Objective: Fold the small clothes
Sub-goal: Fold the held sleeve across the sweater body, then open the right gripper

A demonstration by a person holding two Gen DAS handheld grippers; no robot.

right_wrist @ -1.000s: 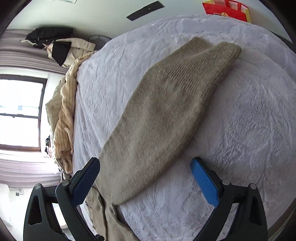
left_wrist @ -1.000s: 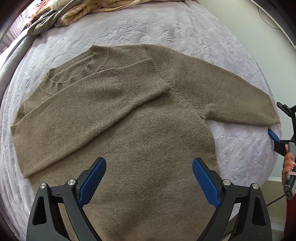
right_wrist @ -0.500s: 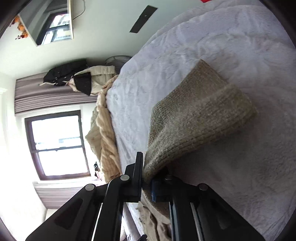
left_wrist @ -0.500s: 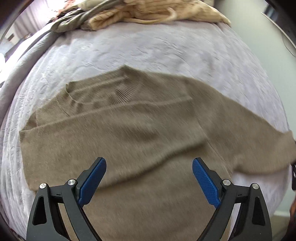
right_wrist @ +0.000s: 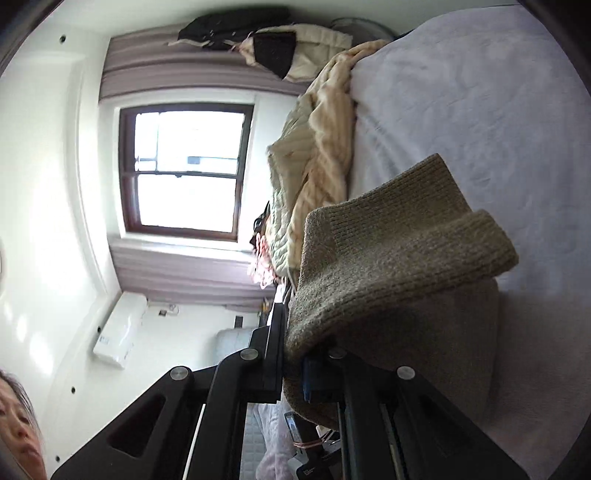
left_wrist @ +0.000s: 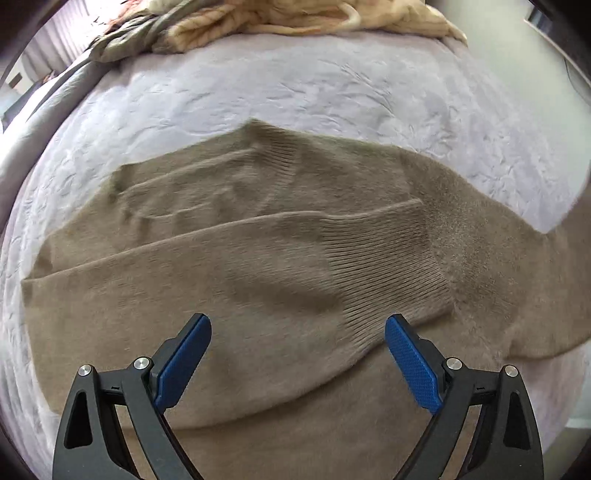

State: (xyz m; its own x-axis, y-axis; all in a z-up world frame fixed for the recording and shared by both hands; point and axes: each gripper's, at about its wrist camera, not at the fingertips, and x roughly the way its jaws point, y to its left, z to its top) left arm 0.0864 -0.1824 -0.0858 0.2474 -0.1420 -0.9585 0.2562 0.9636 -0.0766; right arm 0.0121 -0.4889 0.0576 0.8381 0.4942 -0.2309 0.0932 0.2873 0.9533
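A tan knit sweater [left_wrist: 258, 280] lies flat on the pale lavender bedspread [left_wrist: 332, 92]. Its left sleeve [left_wrist: 295, 258] is folded across the chest, with the ribbed cuff to the right. My left gripper [left_wrist: 297, 354] is open and empty, hovering over the sweater's body below that sleeve. My right gripper [right_wrist: 295, 369] is shut on the right sleeve [right_wrist: 399, 266] near its ribbed cuff and holds it lifted above the bed. In the left wrist view that sleeve rises off the bed at the right edge [left_wrist: 561, 251].
A heap of cream and olive blankets [left_wrist: 295, 18] lies along the far side of the bed and shows in the right wrist view [right_wrist: 317, 158]. A window [right_wrist: 184, 170], a wall and a person's face [right_wrist: 18, 435] are beyond.
My right gripper closed on the right sleeve near its cuff and lifted it off the bed. My left gripper stayed open and moved closer over the sweater.
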